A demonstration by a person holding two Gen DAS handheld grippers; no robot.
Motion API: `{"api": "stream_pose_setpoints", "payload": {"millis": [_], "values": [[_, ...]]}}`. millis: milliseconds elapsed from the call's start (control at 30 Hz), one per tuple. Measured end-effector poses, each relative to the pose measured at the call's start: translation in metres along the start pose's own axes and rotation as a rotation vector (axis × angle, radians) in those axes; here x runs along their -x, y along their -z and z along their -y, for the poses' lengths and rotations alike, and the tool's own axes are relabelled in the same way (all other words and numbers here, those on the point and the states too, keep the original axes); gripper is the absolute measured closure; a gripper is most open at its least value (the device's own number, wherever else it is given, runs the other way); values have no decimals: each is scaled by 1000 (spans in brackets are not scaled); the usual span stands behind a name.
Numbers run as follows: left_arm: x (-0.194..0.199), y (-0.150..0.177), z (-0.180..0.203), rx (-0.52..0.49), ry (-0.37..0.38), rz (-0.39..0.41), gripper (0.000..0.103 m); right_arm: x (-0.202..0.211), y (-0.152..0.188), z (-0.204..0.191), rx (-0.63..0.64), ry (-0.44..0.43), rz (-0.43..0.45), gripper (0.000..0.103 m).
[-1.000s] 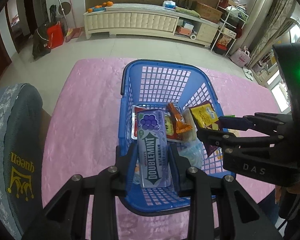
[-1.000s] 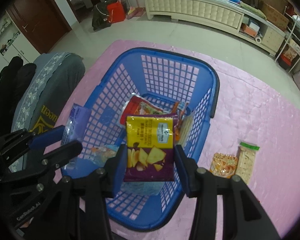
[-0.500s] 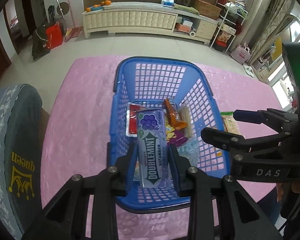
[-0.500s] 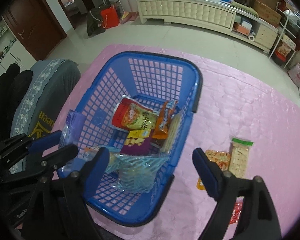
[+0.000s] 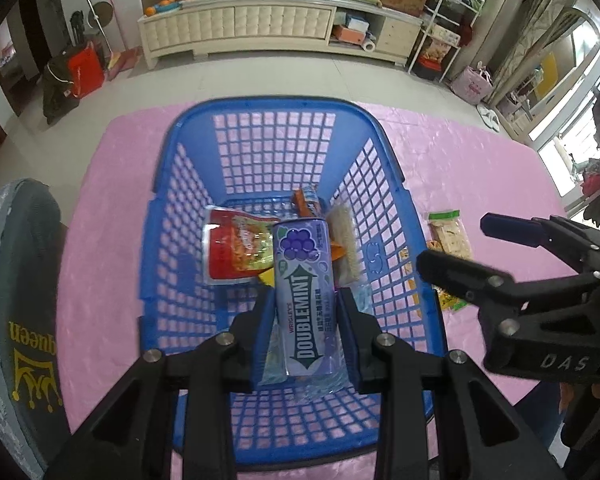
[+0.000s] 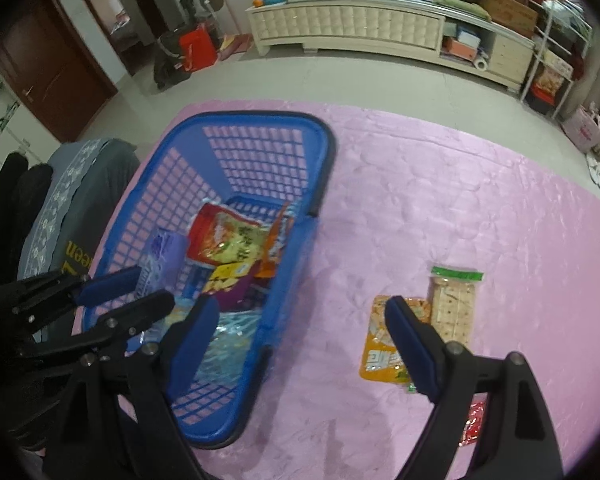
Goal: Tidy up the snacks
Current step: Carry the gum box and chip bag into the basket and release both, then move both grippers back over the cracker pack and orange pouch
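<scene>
My left gripper [image 5: 305,320] is shut on a purple Doublemint gum pack [image 5: 306,300] and holds it over the blue basket [image 5: 268,104]. In the basket lie a red snack bag [image 5: 236,248], a yellow and purple chips bag [image 6: 230,284] and other packets. My right gripper [image 6: 300,308] stands open with nothing between its fingers. It hangs over the basket's right rim [image 6: 320,184] and the pink tablecloth. To its right on the cloth lie an orange snack pack [image 6: 380,340], a cracker pack [image 6: 454,304] and a small red packet [image 6: 474,424].
A chair with a grey cover [image 5: 16,300] stands against the table's left side. Pink cloth [image 6: 480,208] stretches bare to the right and beyond the basket. A long cream cabinet [image 5: 260,24] and shelves stand across the floor, far off.
My right gripper let the chips bag drop into the basket, opened wide and swung right toward the packs on the cloth. My left gripper moved a little lower over the basket, still holding the gum.
</scene>
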State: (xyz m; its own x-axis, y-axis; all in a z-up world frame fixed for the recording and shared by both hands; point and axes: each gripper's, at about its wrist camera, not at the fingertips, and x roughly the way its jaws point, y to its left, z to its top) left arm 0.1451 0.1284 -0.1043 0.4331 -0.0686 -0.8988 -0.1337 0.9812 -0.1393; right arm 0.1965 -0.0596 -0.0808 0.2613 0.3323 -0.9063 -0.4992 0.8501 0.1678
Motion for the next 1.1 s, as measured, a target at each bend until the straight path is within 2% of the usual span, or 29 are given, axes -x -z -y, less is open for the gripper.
{"api": "stream_pose_setpoints", "payload": {"millis": [233,433,533,667,967,1100], "values": [[-22,-10,13,-9,23,-28,74,-2,-2,22,-35,14,6,15],[-25,-15,24,-27,21,-24,73,1,-1,36,-54,15,7,15],[-18,-15,27,-32,19,-11,49,6,1,40,-63,15,15,15],[-2,-9,33,-55,-6,17,38,20,7,43,-68,9,35,15],[43,2,60,-80,3,89,27,60,28,53,-84,6,80,15],[53,5,78,-86,20,103,25,76,41,64,-96,18,93,15]]}}
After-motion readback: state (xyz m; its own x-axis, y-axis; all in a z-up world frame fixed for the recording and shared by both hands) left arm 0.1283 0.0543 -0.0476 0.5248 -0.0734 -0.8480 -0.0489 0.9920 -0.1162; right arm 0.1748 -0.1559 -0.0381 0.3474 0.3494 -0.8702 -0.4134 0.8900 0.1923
